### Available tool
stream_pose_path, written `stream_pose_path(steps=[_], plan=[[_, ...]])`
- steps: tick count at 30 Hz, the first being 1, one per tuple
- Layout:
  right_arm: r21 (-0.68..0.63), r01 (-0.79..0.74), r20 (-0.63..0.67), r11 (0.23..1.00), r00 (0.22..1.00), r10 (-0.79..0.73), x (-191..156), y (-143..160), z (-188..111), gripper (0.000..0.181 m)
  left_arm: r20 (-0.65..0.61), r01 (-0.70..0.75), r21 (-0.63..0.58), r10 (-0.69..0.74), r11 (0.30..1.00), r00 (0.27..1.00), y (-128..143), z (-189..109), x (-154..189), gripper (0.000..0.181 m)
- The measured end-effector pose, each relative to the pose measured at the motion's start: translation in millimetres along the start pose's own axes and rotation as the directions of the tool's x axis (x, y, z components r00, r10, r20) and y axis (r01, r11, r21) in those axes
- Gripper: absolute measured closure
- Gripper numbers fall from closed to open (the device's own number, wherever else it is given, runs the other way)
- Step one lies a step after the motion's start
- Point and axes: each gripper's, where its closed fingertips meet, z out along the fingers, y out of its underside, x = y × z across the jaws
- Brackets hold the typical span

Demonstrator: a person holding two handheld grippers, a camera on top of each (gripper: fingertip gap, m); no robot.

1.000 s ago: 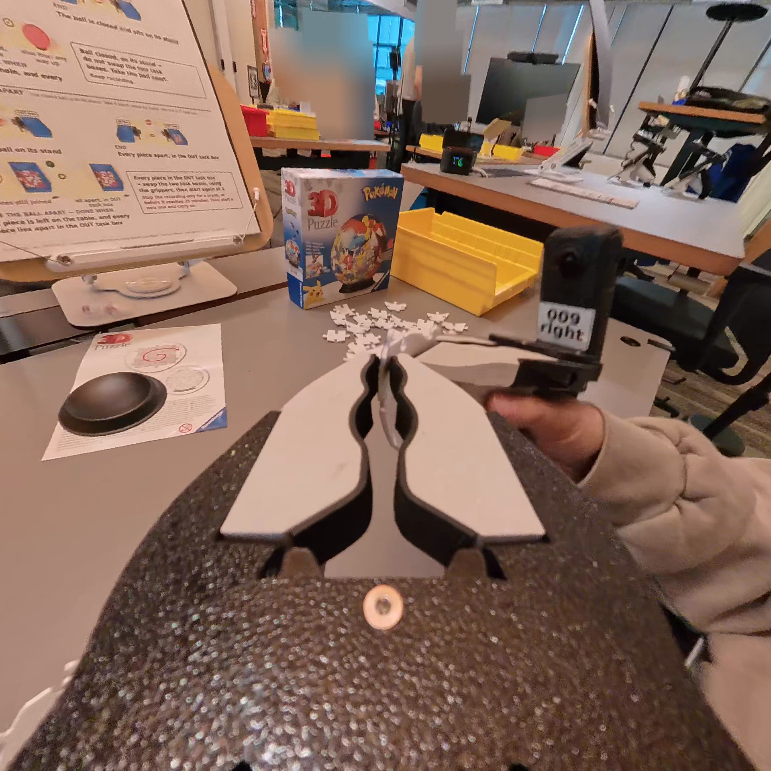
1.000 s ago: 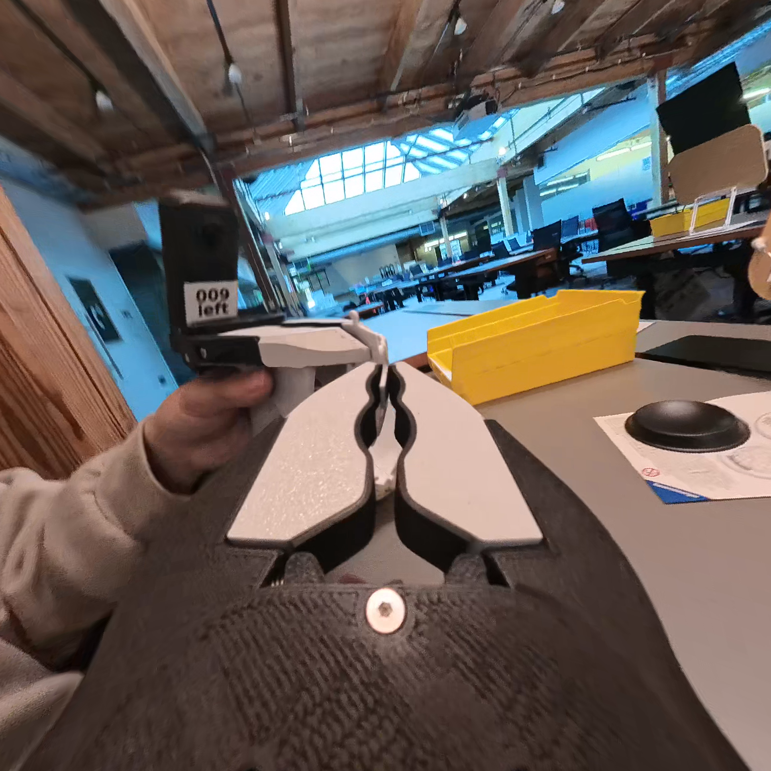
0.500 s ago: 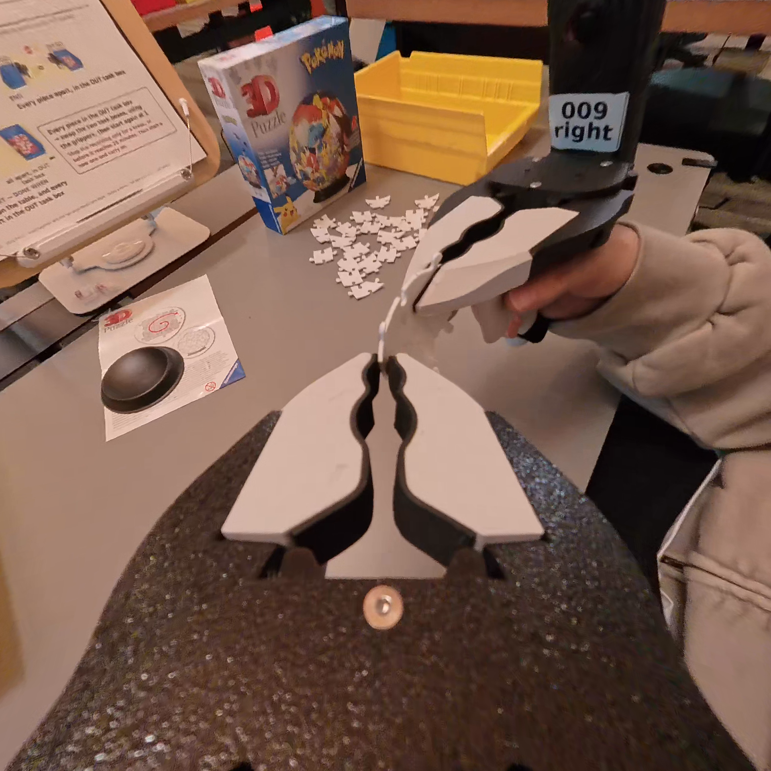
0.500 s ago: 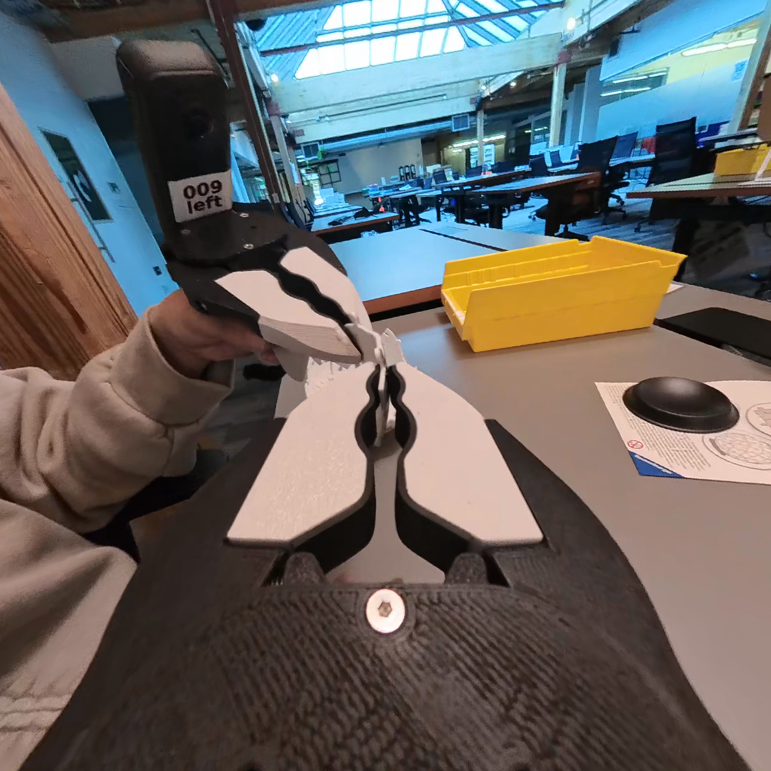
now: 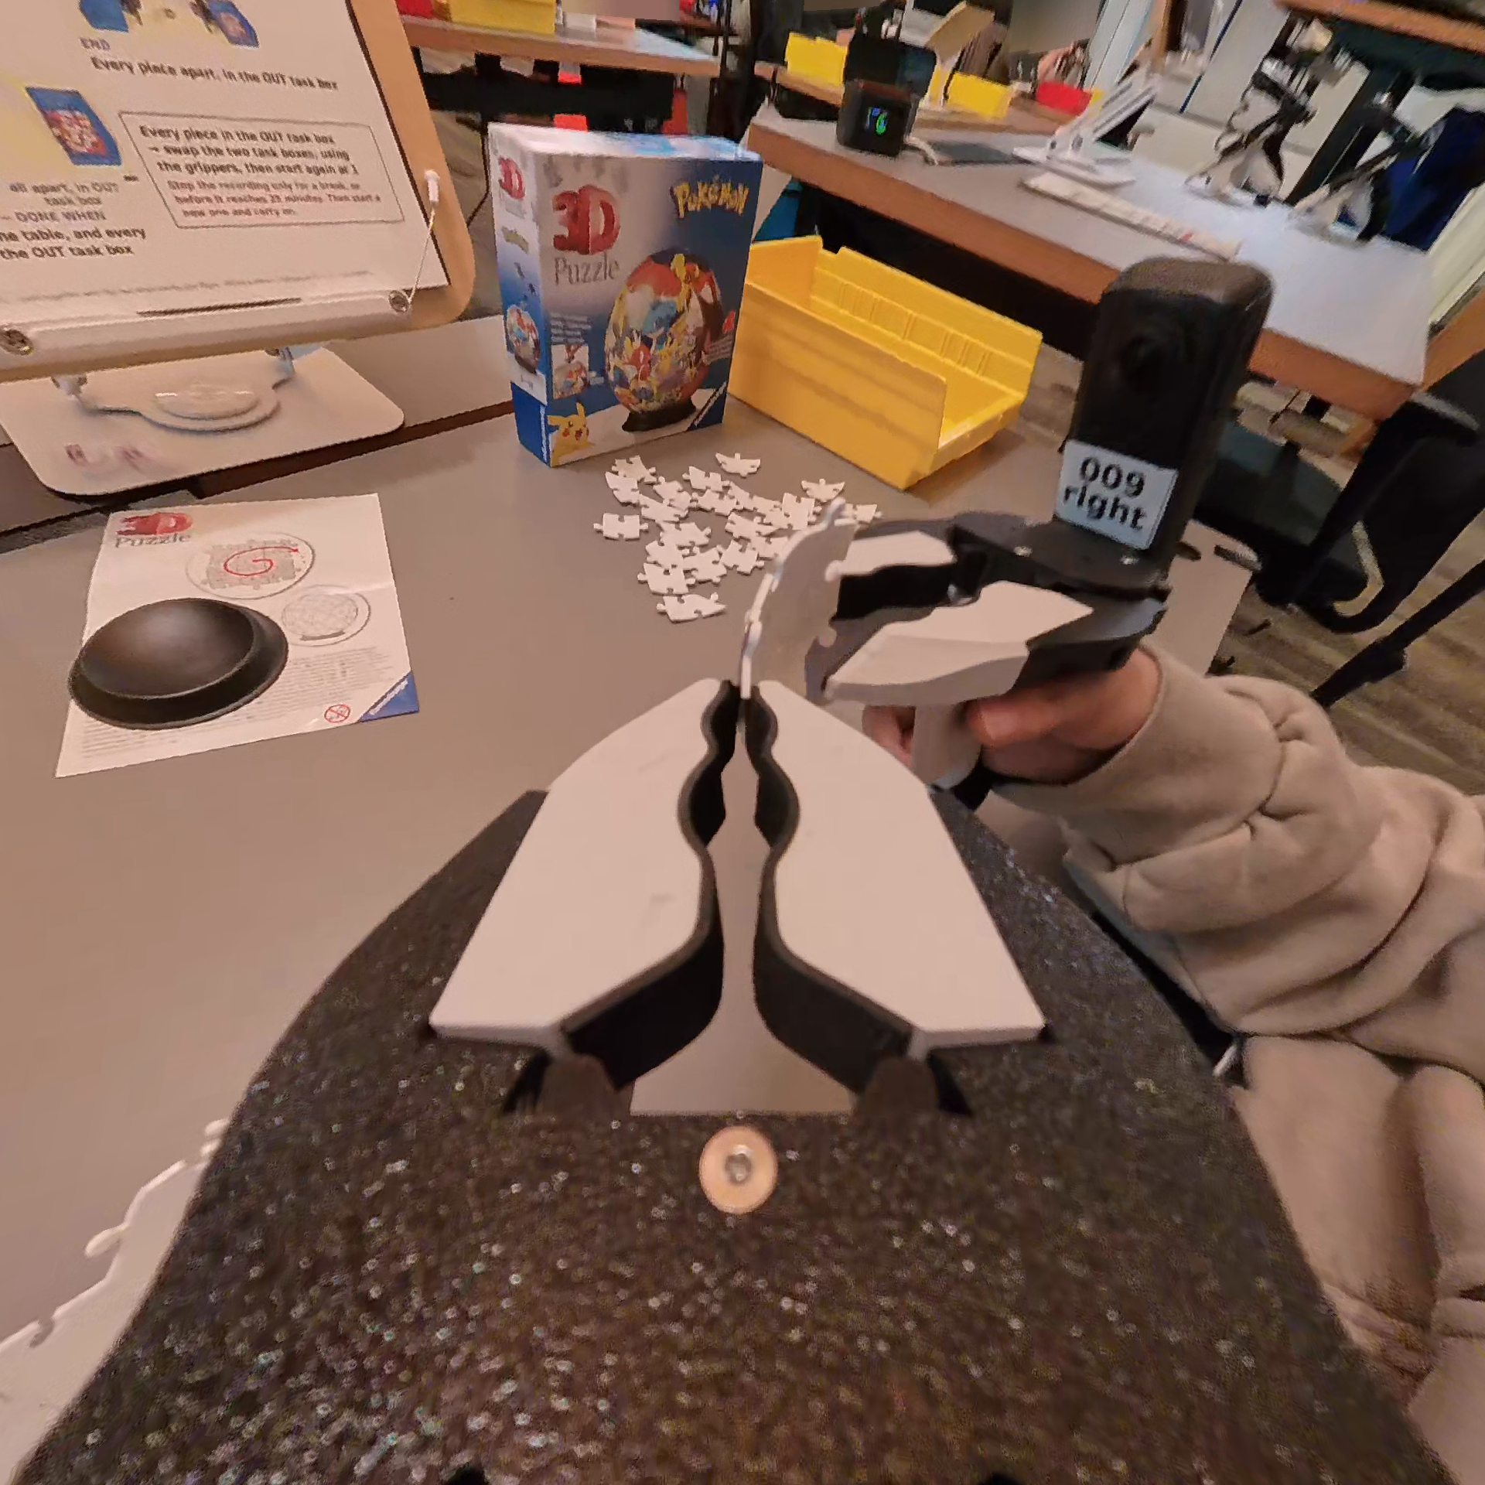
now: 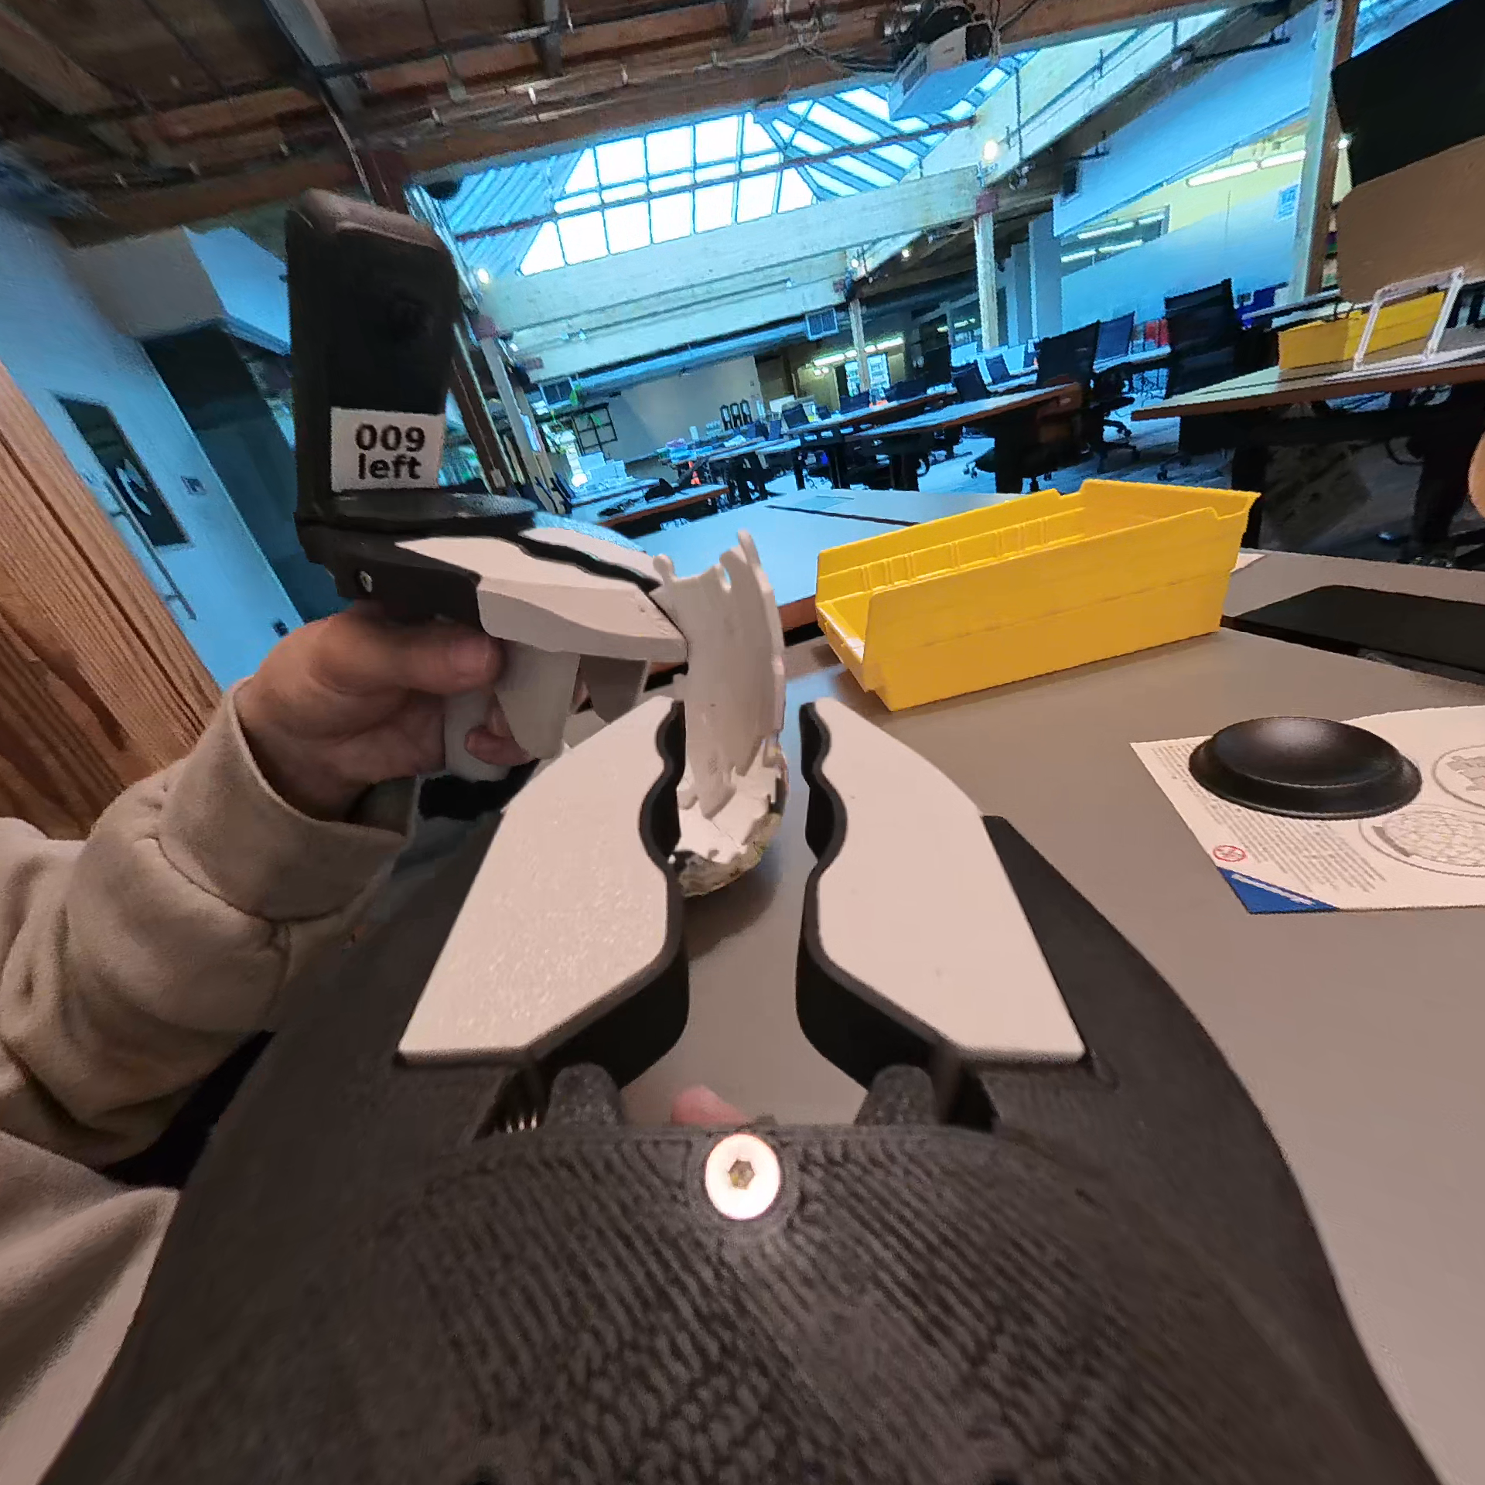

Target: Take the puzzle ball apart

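Above table (image 5: 241, 884), curved white puzzle-ball chunk (image 6: 723, 667), edges jagged.

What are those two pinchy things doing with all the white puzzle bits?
A person is taking a puzzle ball apart. The left gripper pinches a curved strip of joined white pieces. The right gripper is open beside that strip. Loose pieces lie on the table near the yellow bin.

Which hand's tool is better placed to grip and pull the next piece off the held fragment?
Right. The right tool is open, its fingers either side of the white puzzle fragment. The left tool is shut on the fragment, serving as anchor.
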Motion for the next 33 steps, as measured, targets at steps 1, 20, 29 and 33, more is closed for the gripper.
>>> stream_pose_path(steps=[1,20,29,33], plan=[[0.019,-0.009,0.008,1.000,1.000,0.009,-1.8,-2.3,1.6,0.157,-0.001,0.001,0.009,-0.001,1.000,1.000,-1.4,-0.2,0.4,0.180],[-0.274,0.314,0.196,0.909,0.944,-0.267,-24.2,8.6,26.6,0.178,0.060,-0.173,-0.139,0.183,0.975,0.981,10.3,-29.3,-14.7,0.168],[-0.215,0.242,0.157,0.946,0.965,-0.211,-21.5,8.6,31.6,0.176,-0.007,-0.153,-0.241,0.156,0.958,0.988,29.8,-25.2,-9.8,0.180],[-0.205,0.211,0.165,0.956,0.970,-0.179,-21.2,11.4,30.2,0.178,-0.022,-0.084,-0.239,0.081,0.967,0.996,31.5,-22.6,-10.6,0.179]])
